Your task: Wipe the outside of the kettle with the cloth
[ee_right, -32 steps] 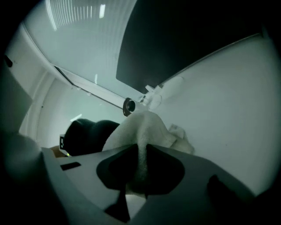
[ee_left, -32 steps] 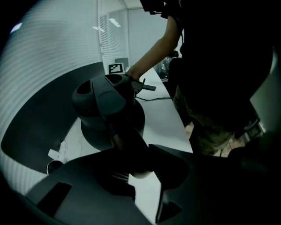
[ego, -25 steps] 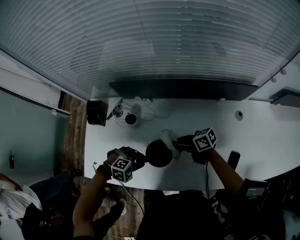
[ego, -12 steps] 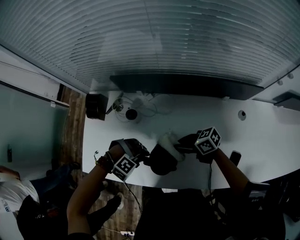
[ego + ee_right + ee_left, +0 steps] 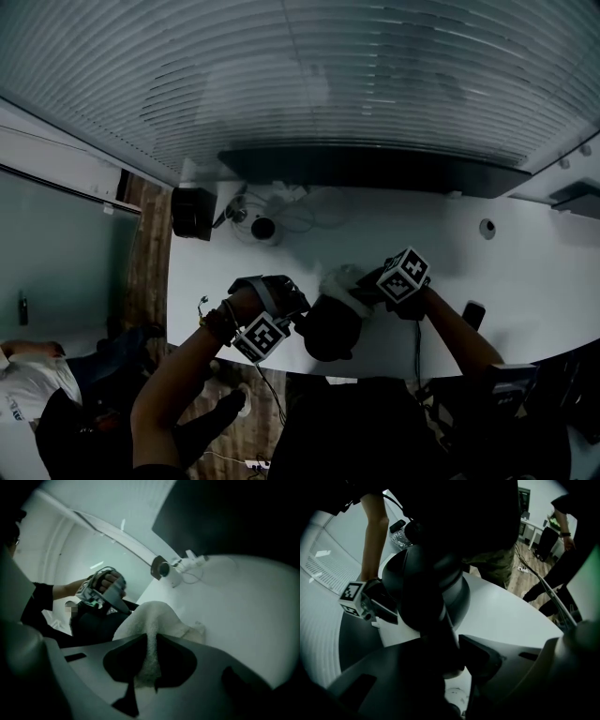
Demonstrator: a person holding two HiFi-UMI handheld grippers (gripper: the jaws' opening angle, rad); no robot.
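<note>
The dark kettle [image 5: 330,330] sits near the front edge of the white table [image 5: 525,272]. My left gripper [image 5: 292,314] is at its left side, shut on the kettle's handle. In the left gripper view that dark handle [image 5: 433,620] runs between the jaws of the left gripper [image 5: 454,653], with the kettle's rounded body [image 5: 457,590] beyond. The white cloth [image 5: 342,281] is draped on the kettle's far upper side. My right gripper [image 5: 367,292] is shut on it. In the right gripper view the cloth [image 5: 150,620] is pinched in the right gripper [image 5: 149,654] and lies against the kettle [image 5: 93,623].
A long black monitor [image 5: 375,172] runs along the table's back edge. A black box [image 5: 192,216] and a small round camera with cables [image 5: 262,228] sit at the back left. A phone [image 5: 471,315] lies at the right. A person [image 5: 33,398] is on the floor side, lower left.
My left hand has rolled on the handle and the kettle has shifted toward the table's front edge. My right gripper has come down and left with the cloth over the kettle.
</note>
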